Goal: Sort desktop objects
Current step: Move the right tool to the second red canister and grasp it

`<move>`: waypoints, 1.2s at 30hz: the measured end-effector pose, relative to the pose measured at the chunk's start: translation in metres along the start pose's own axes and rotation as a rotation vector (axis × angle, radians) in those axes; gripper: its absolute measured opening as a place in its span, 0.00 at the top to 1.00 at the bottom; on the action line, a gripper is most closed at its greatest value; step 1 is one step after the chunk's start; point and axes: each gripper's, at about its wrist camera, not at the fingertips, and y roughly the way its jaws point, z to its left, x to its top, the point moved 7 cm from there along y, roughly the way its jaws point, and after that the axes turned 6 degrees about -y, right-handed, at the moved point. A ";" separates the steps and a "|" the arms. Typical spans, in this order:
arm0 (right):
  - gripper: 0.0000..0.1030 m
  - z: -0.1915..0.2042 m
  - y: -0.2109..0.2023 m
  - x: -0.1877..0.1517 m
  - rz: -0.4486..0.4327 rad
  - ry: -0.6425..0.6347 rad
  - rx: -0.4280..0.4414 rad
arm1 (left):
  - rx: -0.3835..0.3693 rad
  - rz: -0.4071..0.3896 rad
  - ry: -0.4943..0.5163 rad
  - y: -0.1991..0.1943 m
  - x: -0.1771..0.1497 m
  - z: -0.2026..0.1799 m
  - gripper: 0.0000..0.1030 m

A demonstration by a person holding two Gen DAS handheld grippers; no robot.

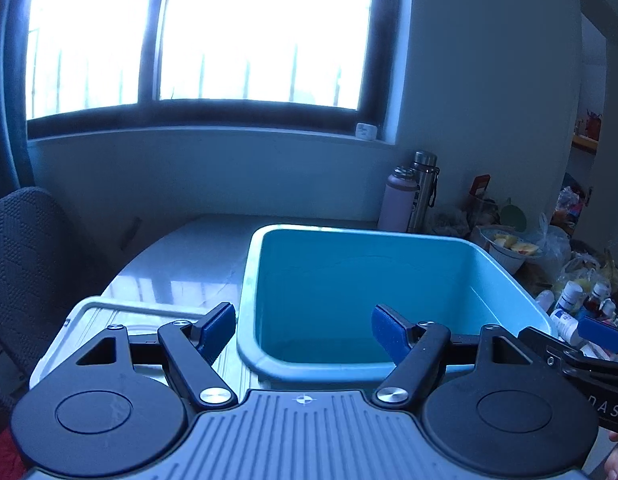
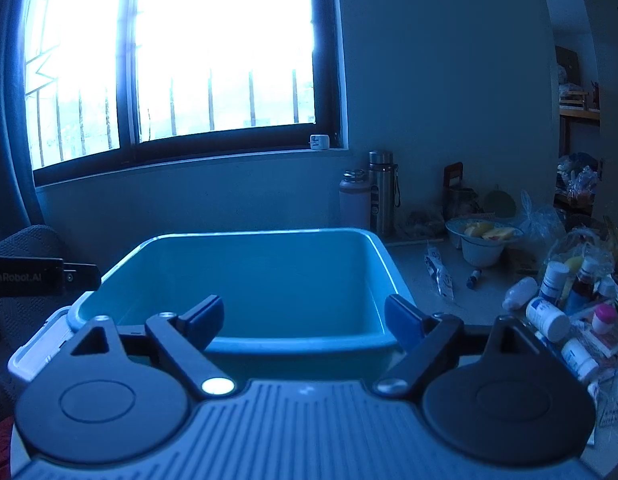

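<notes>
A light-blue plastic bin [image 1: 505, 276] stands on the table, and nothing shows inside it; it also shows in the right wrist view [image 2: 383, 256]. My left gripper [image 1: 303, 330] is open and empty, hovering over the bin's near left rim. My right gripper [image 2: 303, 318] is open and empty above the bin's near rim. A heap of small bottles [image 2: 547, 318] and packets lies on the table right of the bin; it also shows in the left wrist view [image 1: 569, 296]. The right gripper's fingers [image 1: 601, 332] show at the right edge of the left wrist view.
A white lidded box [image 1: 81, 316] lies left of the bin. Two flasks [image 2: 369, 196] stand against the back wall. A bowl of fruit [image 2: 481, 240] and plastic bags [image 2: 541, 216] crowd the right side. A dark chair [image 1: 25, 248] stands at left.
</notes>
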 end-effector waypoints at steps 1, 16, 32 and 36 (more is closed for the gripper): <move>0.15 0.002 -0.006 -0.003 -0.001 0.001 0.009 | 0.004 0.002 -0.003 -0.006 -0.005 0.002 0.25; 0.09 0.023 -0.080 -0.074 0.016 -0.039 0.014 | 0.080 0.048 -0.069 -0.083 -0.105 0.045 0.25; 0.09 0.057 -0.098 -0.154 0.045 -0.078 0.036 | 0.164 0.103 -0.028 -0.099 -0.202 0.082 0.25; 0.09 0.062 -0.094 -0.166 0.059 -0.066 0.043 | 0.179 0.117 -0.027 -0.098 -0.215 0.089 0.25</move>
